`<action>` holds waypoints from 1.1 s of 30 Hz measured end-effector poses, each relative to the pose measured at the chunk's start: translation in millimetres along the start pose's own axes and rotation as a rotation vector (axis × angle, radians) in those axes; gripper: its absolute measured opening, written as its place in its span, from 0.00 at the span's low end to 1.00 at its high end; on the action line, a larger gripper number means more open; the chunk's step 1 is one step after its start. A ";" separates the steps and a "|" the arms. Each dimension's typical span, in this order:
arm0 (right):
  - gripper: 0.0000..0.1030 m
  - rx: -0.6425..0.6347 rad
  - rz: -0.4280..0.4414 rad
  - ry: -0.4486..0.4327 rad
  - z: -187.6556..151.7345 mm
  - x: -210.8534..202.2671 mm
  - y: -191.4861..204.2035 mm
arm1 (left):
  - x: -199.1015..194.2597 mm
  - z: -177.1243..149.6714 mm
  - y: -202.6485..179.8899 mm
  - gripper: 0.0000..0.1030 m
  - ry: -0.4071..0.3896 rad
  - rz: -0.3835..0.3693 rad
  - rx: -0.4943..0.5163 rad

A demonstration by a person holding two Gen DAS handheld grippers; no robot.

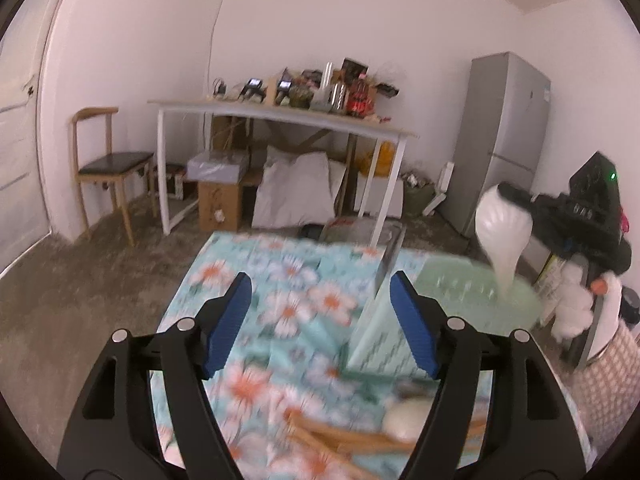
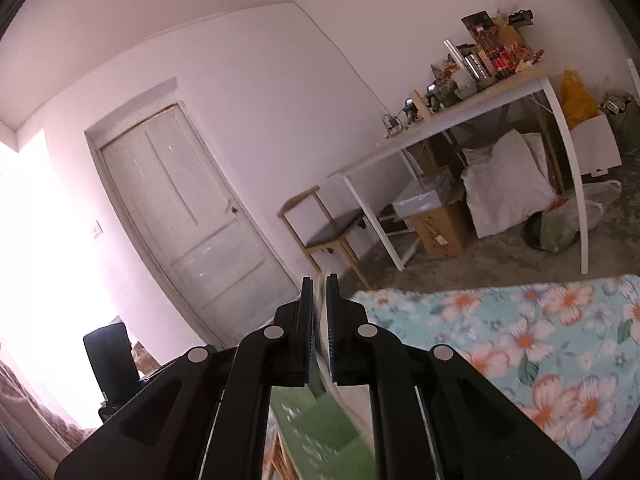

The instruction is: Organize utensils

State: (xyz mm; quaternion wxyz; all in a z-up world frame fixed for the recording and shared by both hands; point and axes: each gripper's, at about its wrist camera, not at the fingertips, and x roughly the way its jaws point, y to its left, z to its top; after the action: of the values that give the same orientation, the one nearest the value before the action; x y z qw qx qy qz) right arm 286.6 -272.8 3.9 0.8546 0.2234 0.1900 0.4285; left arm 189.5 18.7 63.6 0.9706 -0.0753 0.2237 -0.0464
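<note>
My left gripper (image 1: 320, 280) hangs open over the floral tablecloth (image 1: 280, 300), with nothing between its blue pads (image 1: 226, 328). A pale green utensil holder (image 1: 378, 344) stands just right of it, and a grey blade (image 1: 388, 260) sticks up from it. Wooden chopsticks (image 1: 344, 436) and a white spoon bowl (image 1: 404, 420) lie blurred near the front. My right gripper (image 1: 516, 198) is shut on a white spoon (image 1: 502, 228), bowl up and handle pointing down over a green basket (image 1: 460, 284). In the right wrist view the spoon (image 2: 320, 300) shows edge-on between the shut pads of that gripper (image 2: 319, 280), above the green holder (image 2: 316, 432).
Beyond the cloth's far edge is bare concrete floor. A white table (image 1: 280, 114) loaded with bottles stands at the wall, with boxes and sacks under it. A wooden chair (image 1: 108, 164) is at its left, a grey fridge (image 1: 504, 128) at the right, a door (image 2: 192, 216) further left.
</note>
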 end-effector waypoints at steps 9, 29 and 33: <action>0.08 0.004 -0.087 -0.008 -20.2 -40.6 20.3 | -20.4 -42.4 14.0 0.66 0.096 0.020 -0.050; 0.48 0.072 -0.388 0.221 -163.3 -75.7 74.1 | -23.8 -83.4 -22.2 0.66 0.232 -0.104 -0.101; 0.48 -0.006 -0.428 0.249 -165.6 -66.9 81.9 | -16.3 -88.7 -21.5 0.64 0.266 -0.120 -0.141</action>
State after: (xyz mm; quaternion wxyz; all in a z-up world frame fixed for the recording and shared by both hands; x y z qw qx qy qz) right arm 110.5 -247.5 -79.6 0.8966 0.1209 0.3355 0.2625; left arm 134.6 -11.6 -4.7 0.9203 -0.1495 0.3480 -0.0983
